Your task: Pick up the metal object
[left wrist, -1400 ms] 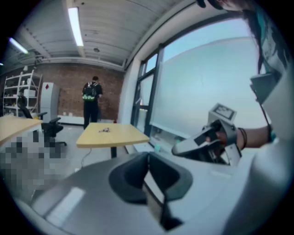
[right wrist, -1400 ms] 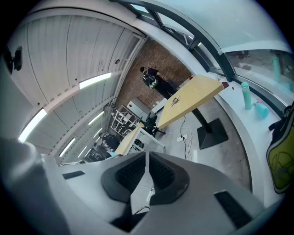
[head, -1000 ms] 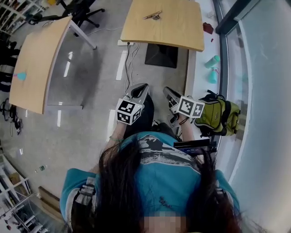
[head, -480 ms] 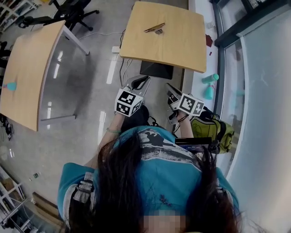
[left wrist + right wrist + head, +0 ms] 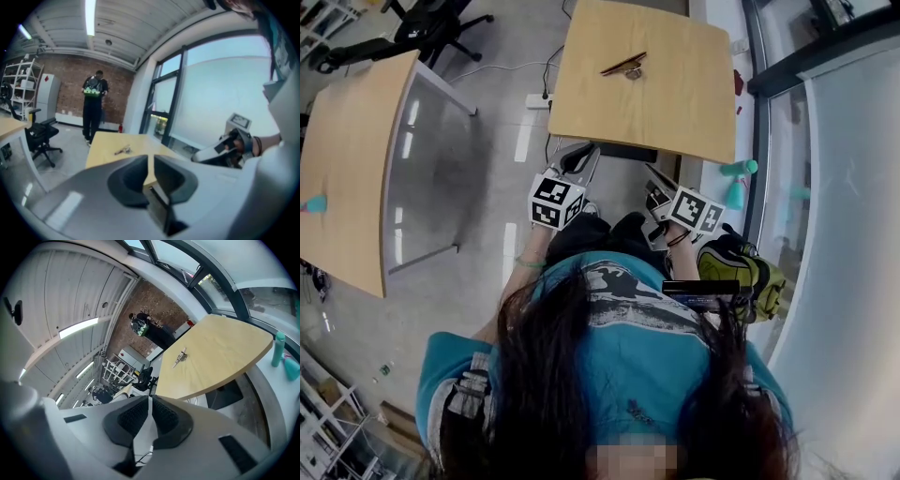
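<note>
The metal object (image 5: 624,66), a small slim piece, lies on the far part of a square wooden table (image 5: 675,103). It also shows small in the left gripper view (image 5: 123,150) and the right gripper view (image 5: 180,356). My left gripper (image 5: 579,156) is held just short of the table's near edge. Its jaws stand almost together with only a thin slit, and nothing is between them (image 5: 149,158). My right gripper (image 5: 655,178) hovers beside it, also short of the table, shut and empty (image 5: 150,401).
A second wooden table (image 5: 352,159) stands at the left with a black office chair (image 5: 422,23) beyond it. A green backpack (image 5: 741,272) and teal bottles (image 5: 736,183) sit along the glass wall at right. A person (image 5: 93,105) stands beyond the table.
The person has stepped forward. The table has drawn nearer, and both grippers have moved up close to its near edge.
</note>
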Demonstrator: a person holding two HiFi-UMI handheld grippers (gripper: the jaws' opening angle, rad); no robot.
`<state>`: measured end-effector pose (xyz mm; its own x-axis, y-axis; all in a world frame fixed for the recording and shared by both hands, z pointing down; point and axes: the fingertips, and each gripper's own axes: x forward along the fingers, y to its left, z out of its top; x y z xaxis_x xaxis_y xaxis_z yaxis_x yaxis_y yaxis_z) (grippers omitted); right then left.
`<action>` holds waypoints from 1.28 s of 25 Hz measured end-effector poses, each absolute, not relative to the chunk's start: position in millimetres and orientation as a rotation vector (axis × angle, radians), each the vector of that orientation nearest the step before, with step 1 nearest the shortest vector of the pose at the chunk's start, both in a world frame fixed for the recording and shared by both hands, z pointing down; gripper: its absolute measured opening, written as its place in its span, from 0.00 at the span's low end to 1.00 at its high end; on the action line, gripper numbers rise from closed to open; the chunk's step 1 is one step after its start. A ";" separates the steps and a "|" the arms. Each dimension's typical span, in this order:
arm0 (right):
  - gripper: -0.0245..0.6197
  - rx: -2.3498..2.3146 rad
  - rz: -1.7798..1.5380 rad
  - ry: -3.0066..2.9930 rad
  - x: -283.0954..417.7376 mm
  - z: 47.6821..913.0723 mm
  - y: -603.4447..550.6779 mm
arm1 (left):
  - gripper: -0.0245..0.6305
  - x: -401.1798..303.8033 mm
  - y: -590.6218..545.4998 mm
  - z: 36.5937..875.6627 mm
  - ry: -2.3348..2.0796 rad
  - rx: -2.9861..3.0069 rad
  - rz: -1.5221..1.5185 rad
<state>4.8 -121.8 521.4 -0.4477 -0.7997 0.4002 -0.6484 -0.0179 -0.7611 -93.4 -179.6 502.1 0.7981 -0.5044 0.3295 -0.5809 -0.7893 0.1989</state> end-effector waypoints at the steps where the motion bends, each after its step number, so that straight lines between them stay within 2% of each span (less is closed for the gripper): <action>1: 0.09 -1.562 -1.477 2.076 7.1 524.1 -124.5 | 0.08 -94.1 -185.2 504.5 -0.838 2.683 0.374; 11: 0.09 -1.526 -1.527 2.097 38.6 537.9 -183.9 | 0.09 -63.8 -236.0 519.3 -0.846 2.674 0.423; 18: 0.09 -1.470 -1.535 2.162 77.5 532.7 -244.8 | 0.18 -31.5 -298.7 527.5 -0.923 2.668 0.509; 26: 0.09 -1.411 -1.583 2.193 136.5 537.0 -292.2 | 0.33 49.0 -375.2 568.0 -0.945 2.684 0.749; 32: 0.09 -1.382 -1.627 2.186 166.5 540.9 -315.5 | 0.34 86.6 -425.8 617.7 -0.916 2.646 1.062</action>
